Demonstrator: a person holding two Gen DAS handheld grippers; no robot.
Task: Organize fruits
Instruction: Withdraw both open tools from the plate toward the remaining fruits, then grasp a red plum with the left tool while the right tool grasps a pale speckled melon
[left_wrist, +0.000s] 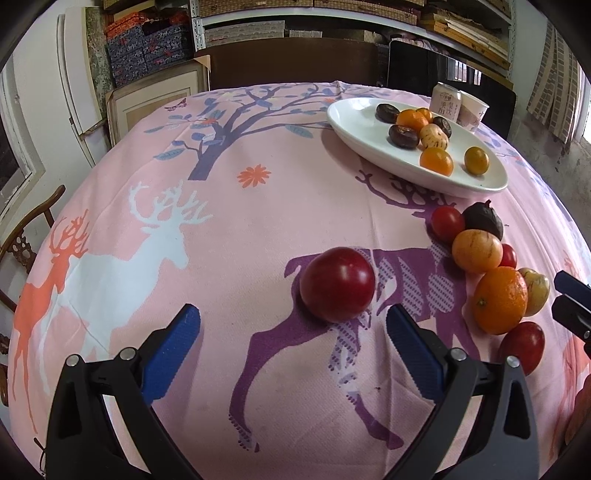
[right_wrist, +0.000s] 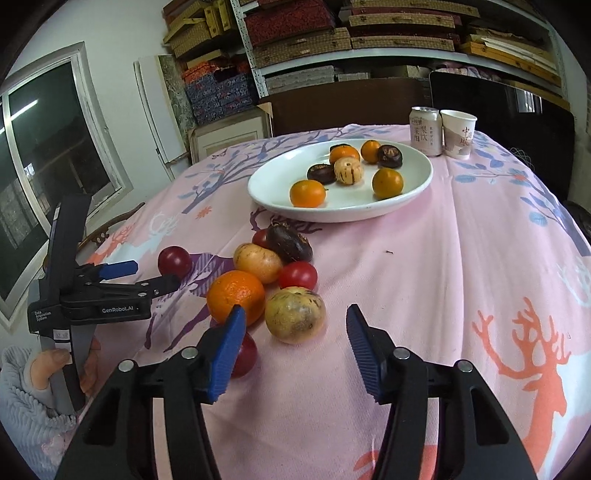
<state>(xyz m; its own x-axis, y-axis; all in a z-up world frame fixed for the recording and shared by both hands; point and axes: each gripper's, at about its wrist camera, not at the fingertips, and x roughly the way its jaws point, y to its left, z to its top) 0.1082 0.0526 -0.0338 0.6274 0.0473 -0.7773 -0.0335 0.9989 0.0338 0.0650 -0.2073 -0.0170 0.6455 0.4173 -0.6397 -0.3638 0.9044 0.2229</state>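
A dark red plum (left_wrist: 337, 283) lies alone on the pink deer tablecloth, just ahead of my left gripper (left_wrist: 293, 317). That gripper is open, and the plum sits nearer its right finger without touching it. My right gripper (right_wrist: 295, 312) is open around a speckled yellow fruit (right_wrist: 294, 314); a gap shows at the right pad. Beside that fruit lie an orange (right_wrist: 236, 295), a red tomato (right_wrist: 297, 275), another yellow fruit (right_wrist: 257, 260) and a dark fruit (right_wrist: 289, 242). The white plate (right_wrist: 417, 177) behind holds several small oranges and dark fruits.
A drink can (right_wrist: 424, 131) and a paper cup (right_wrist: 458, 133) stand behind the plate at the table's far edge. A person's hand (right_wrist: 48, 365) holds the left gripper (right_wrist: 155, 277) at the left. Another red fruit (right_wrist: 245, 354) lies under my right gripper's left finger. Shelves and chairs surround the table.
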